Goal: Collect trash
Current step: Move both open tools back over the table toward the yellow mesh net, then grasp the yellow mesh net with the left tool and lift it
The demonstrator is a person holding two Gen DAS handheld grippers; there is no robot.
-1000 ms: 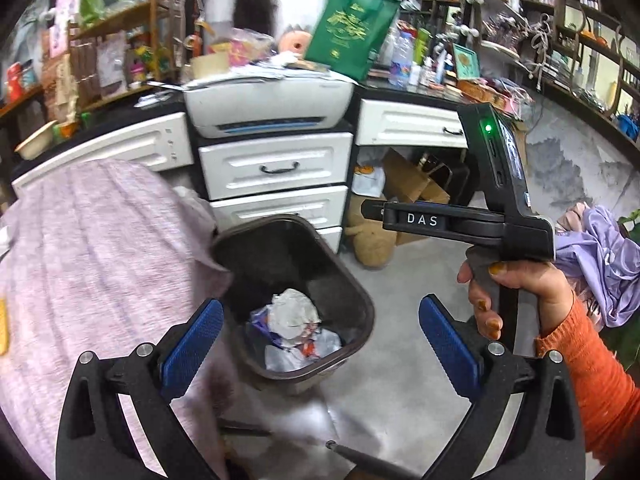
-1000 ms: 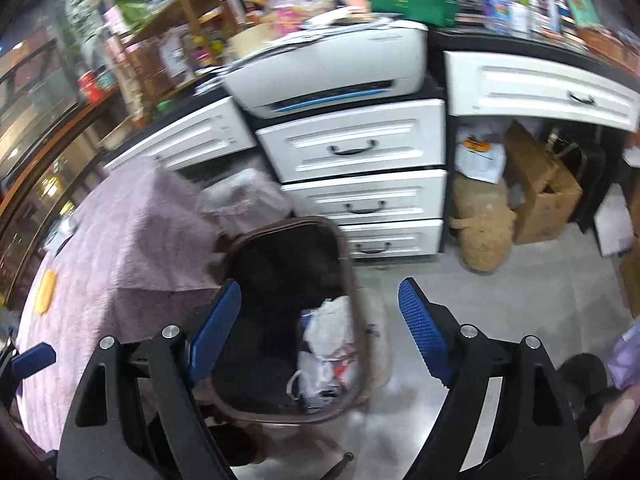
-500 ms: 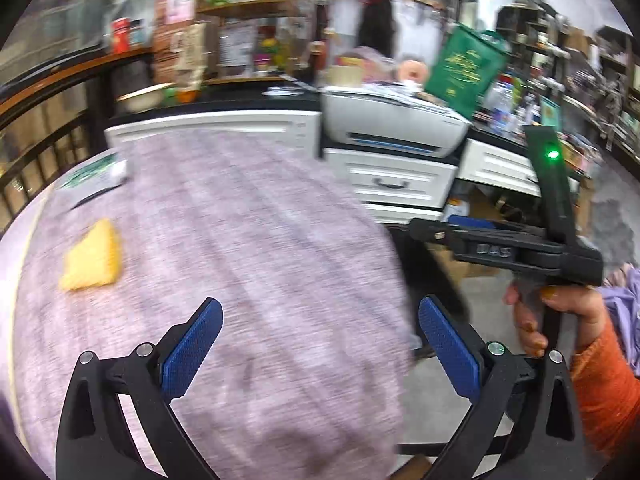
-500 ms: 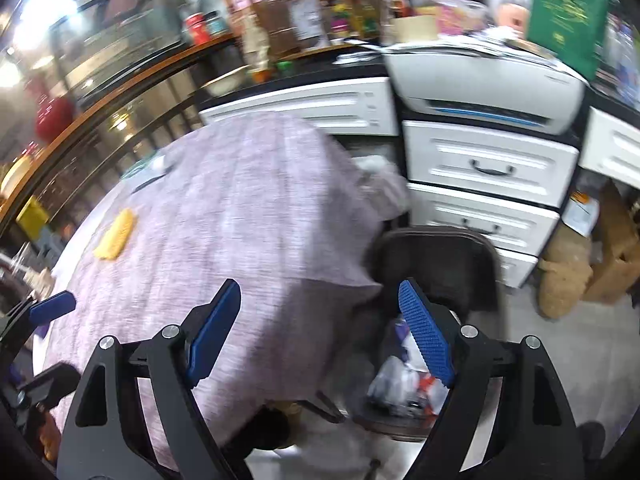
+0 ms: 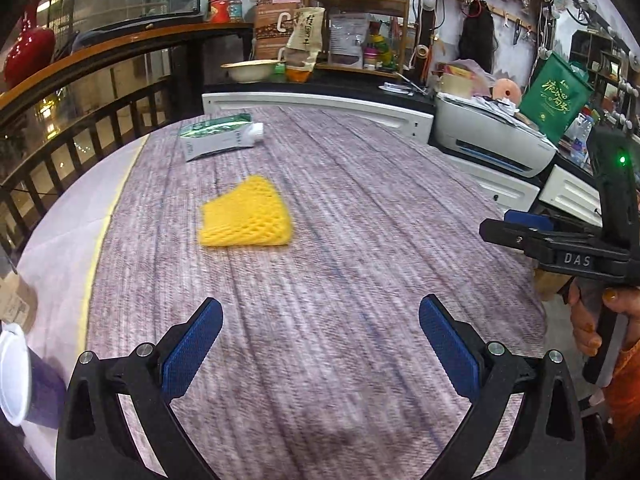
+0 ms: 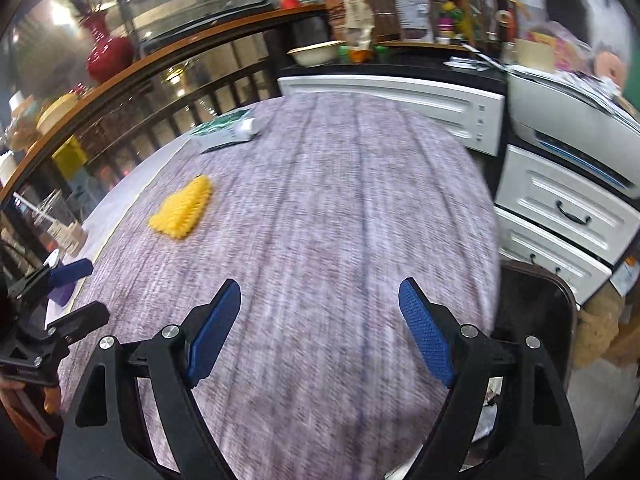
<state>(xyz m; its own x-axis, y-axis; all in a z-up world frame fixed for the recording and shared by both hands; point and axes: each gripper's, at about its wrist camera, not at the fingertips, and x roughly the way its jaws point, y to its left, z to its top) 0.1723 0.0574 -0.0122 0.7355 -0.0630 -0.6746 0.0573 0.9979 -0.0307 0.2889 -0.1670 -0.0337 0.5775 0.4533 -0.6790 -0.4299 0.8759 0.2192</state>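
White drawers (image 6: 568, 208) are lining the right of the frame, a dark wooden railing (image 5: 100, 92) curving along the upper left.

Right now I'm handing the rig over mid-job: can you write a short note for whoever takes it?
Left claw: open, empty, above the table.
Right claw: open, empty, above the table's bin-side edge.
Trash left on the table: yellow foam net mid-table, green-and-white carton lying at the far edge.
Bin: on the floor beside the table, near the drawers.
Done: neither piece picked up yet.
Left: grab both, drop them in the bin.
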